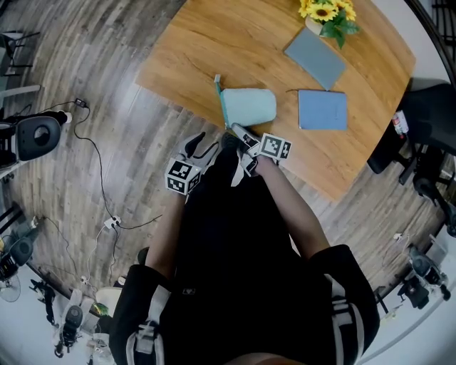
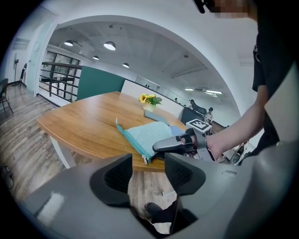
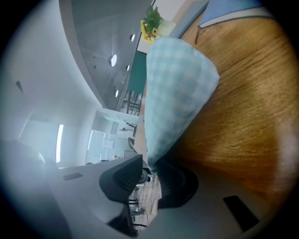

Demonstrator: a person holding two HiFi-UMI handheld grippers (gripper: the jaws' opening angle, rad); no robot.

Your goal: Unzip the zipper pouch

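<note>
Right gripper view: right gripper (image 3: 150,170) closed on near corner of pouch (image 3: 177,88); cloth pinched between both jaws, rest of pouch fanning away over table (image 3: 243,116).
Left gripper view: left gripper (image 2: 147,170) with jaws apart, only wood floor (image 2: 145,186) showing in the gap; held off table edge, near pouch but not touching it.
Grippers together: side by side at near edge of table, left one lower and over floor, right one reaching onto pouch corner.
Pouch: light teal, checked weave, lying flat near table's near edge, gripped corner sticking past the edge.
Zipper (image 1: 221,101): darker teal strip along pouch's left side in head view; pull tab (image 2: 145,159) hanging at near corner, just beside right gripper's jaws.
Right of pouch: blue notebook (image 1: 322,110), just beside, apart from it.
Farther back: grey notebook (image 1: 315,57), then sunflowers (image 1: 326,11) at far edge.
</note>
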